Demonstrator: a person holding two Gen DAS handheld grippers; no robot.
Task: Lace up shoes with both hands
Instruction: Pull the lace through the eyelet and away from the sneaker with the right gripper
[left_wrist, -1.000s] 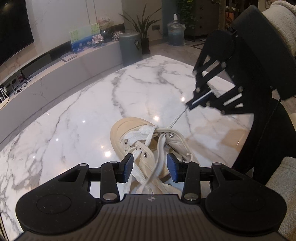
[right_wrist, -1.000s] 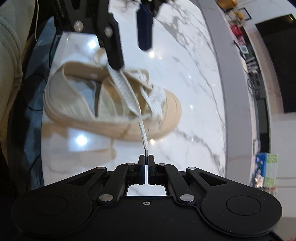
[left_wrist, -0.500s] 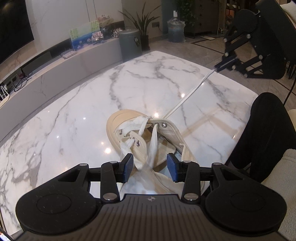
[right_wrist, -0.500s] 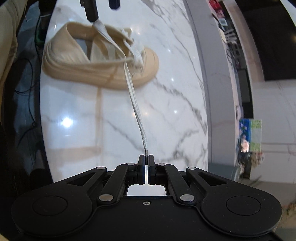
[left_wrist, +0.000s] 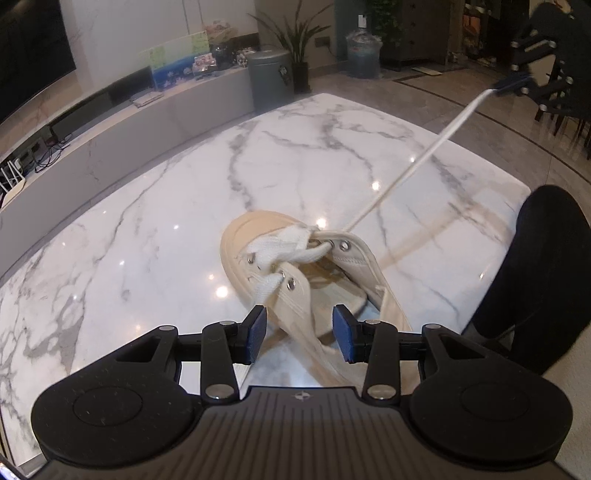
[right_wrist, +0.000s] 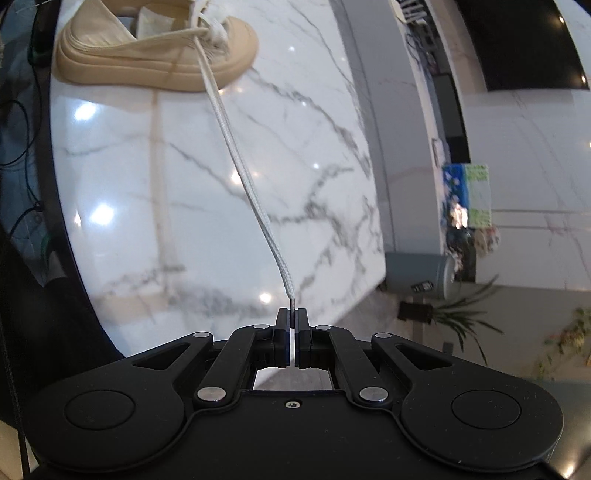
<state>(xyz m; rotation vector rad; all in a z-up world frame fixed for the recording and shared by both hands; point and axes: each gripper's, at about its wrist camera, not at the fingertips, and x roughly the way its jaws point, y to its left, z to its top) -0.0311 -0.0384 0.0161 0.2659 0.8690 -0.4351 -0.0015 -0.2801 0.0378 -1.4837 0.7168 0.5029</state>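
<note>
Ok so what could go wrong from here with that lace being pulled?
The right tool pinches only the lace by its metal tip, so it may slip free. The taut pull could also drag the shoe across the glossy marble table, since the closing left tool straddles its side without visibly pressing it.

Surroundings of the white, grey-veined marble worktop in a living room.
Beyond the far edge stands a grey cylindrical bin, with a potted plant and a water bottle behind it. A long low ledge carries a blue-and-green picture card (seen sideways in the right wrist view); a dark screen hangs above.
</note>
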